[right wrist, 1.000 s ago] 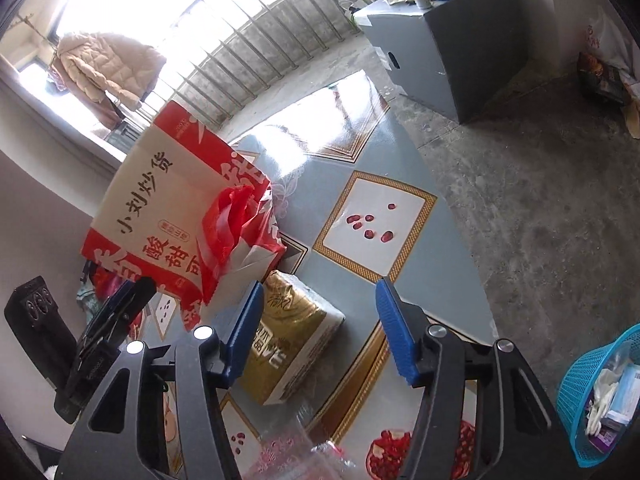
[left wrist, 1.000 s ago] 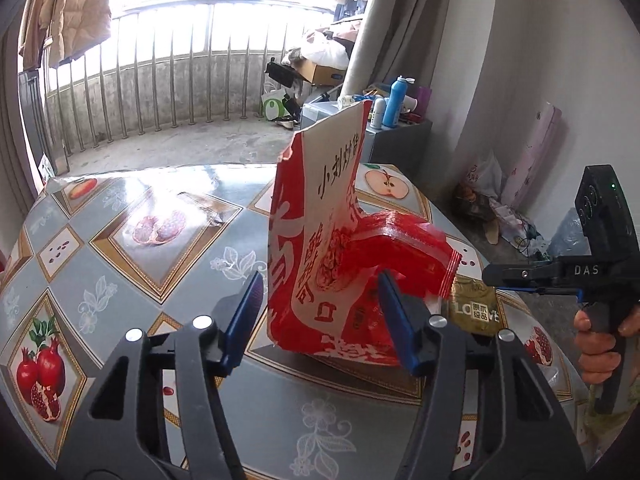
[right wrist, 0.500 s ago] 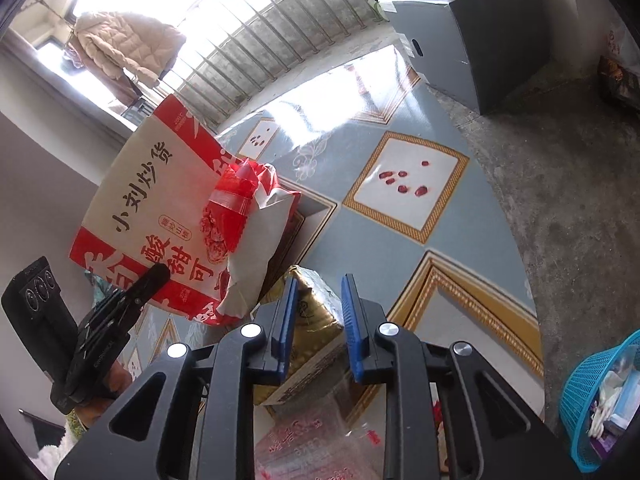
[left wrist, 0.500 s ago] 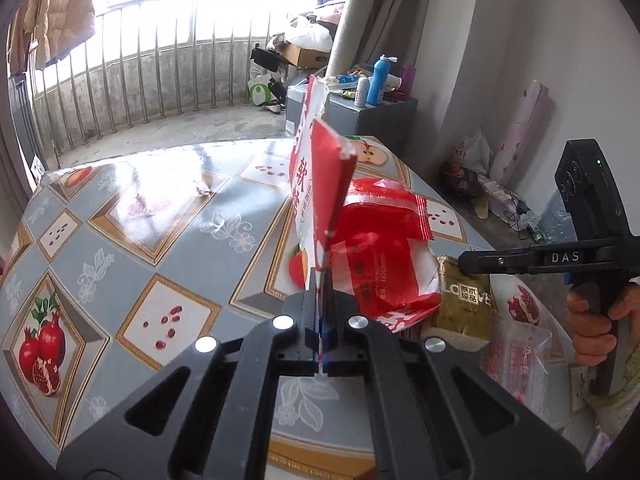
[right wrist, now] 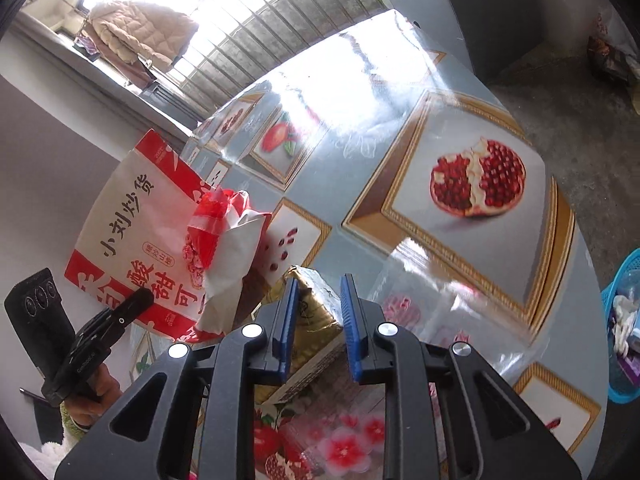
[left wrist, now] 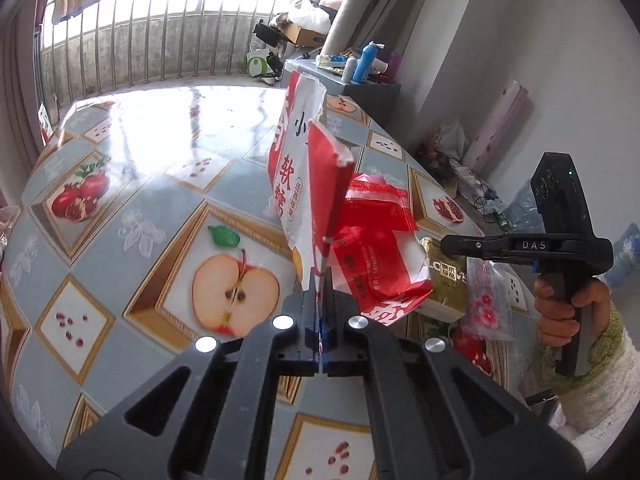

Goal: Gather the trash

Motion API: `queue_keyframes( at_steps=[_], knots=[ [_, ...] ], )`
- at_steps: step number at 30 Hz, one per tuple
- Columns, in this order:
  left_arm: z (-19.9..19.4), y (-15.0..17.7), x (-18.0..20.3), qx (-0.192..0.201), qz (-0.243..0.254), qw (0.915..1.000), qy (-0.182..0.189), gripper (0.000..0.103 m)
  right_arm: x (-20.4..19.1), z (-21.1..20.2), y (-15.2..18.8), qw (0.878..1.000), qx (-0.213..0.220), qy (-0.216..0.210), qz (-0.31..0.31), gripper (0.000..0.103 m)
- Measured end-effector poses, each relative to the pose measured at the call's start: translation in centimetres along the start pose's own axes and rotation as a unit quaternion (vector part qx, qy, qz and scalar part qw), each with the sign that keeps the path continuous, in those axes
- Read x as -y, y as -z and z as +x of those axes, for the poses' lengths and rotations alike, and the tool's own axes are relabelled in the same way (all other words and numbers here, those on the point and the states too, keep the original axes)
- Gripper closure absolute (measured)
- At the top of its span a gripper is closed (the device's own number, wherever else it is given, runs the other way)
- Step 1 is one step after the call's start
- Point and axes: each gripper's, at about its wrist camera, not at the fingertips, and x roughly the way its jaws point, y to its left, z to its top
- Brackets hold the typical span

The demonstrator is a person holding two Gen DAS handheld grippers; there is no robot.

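Note:
My left gripper [left wrist: 322, 288] is shut on the bottom edge of a red and white snack bag [left wrist: 304, 184] and holds it upright above the table. A crumpled red plastic wrapper [left wrist: 376, 240] sits in the bag. The bag also shows in the right wrist view [right wrist: 136, 240], with the left gripper [right wrist: 132, 304] below it. My right gripper [right wrist: 318, 304] is shut on a gold pack [right wrist: 316, 316], jaws a hand's width apart. The gold pack [left wrist: 444, 280] lies at the table's right edge.
The table [left wrist: 140, 184] has a glossy fruit-print cloth. A clear flower-print bag [right wrist: 344, 440] lies under the right gripper. A blue basket [right wrist: 624, 328] holding trash stands on the floor to the right. A grey cabinet [left wrist: 356, 92] with bottles stands behind the table.
The left gripper closed on the snack bag and lifted it, turning it edge-on. The right gripper closed around the gold pack and moved forward over the table.

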Motion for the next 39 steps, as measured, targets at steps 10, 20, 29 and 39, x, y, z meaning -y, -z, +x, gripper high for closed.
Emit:
queue_keyframes(
  at_steps=[10, 20, 29, 39],
  knots=[
    [-3.5, 3.8, -0.9, 0.005, -0.058, 0.9982, -0.015, 0.075, -1.5, -2.6, 3.4, 1.000, 0.012, 0.004, -0.015, 0.077],
    [-11.9, 6.4, -1.2, 0.085, -0.095, 0.9918, -0.006, 0.049, -1.2, -8.0, 4.3, 0.998, 0.063, 0.016, -0.015, 0.062],
    [-12.7, 1.5, 7.9, 0.128, 0.031, 0.9819, 0.136, 0.050, 1.9, -11.2, 4.8, 0.993, 0.089, 0.069, 0.019, 0.058],
    [-1.3, 1.7, 12.5, 0.010, 0.069, 0.9928, 0.097, 0.069, 4.2, -8.2, 6.8, 0.993, 0.029, 0.105, 0.049, 0.058]
  ],
)
